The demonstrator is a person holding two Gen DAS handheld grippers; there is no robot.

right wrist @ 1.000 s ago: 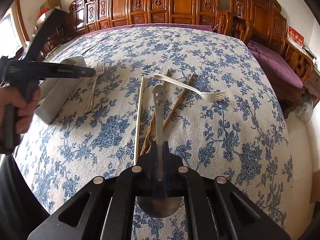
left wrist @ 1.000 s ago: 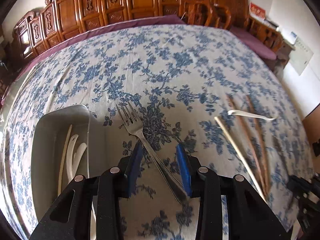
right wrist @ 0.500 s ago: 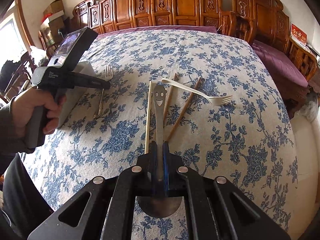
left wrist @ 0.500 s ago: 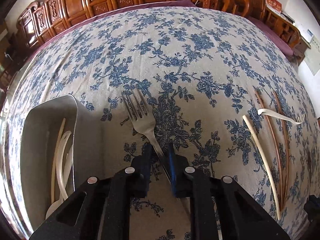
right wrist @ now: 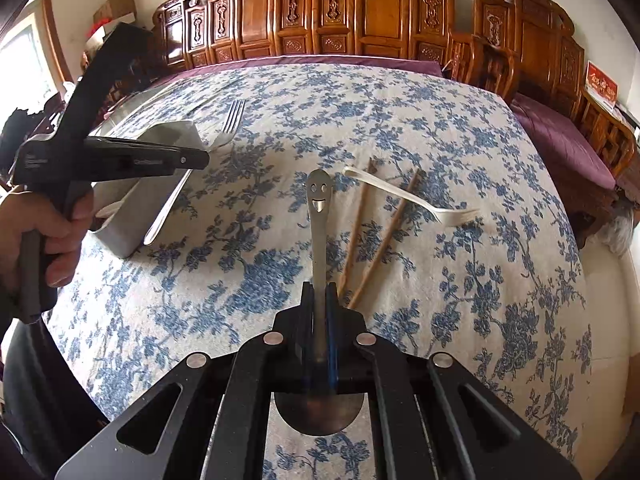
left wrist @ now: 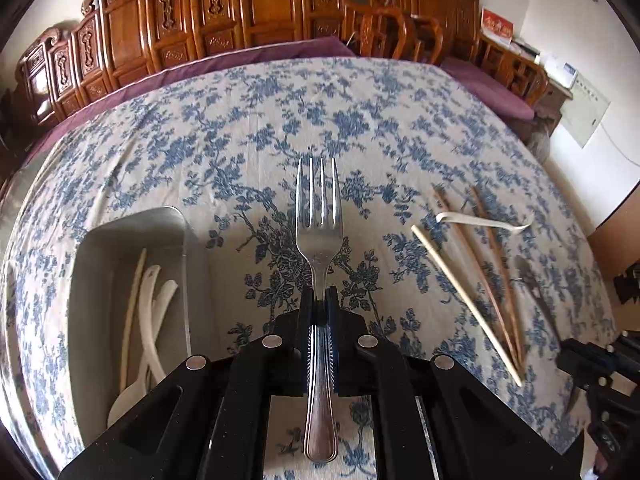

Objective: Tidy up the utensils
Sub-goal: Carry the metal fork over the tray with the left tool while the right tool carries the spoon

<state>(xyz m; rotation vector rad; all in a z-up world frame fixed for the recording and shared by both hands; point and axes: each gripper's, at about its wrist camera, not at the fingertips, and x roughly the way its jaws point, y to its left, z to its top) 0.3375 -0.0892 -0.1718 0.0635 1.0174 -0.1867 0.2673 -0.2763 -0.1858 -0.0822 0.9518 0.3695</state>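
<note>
Left wrist: gray tray (left wrist: 96,240) holds pale utensils (left wrist: 150,308); left claw (left wrist: 320,300) grips fork (left wrist: 319,232), right claw (right wrist: 319,292) spoon (right wrist: 319,216).

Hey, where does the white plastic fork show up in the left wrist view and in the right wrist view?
Left wrist view: the white plastic fork lies at right, across the two brown chopsticks.
Right wrist view: the white plastic fork lies right of center, across the same brown chopsticks, tines pointing right.
Shared landmark: the gray tray on the tablecloth, at left in both views.
</note>
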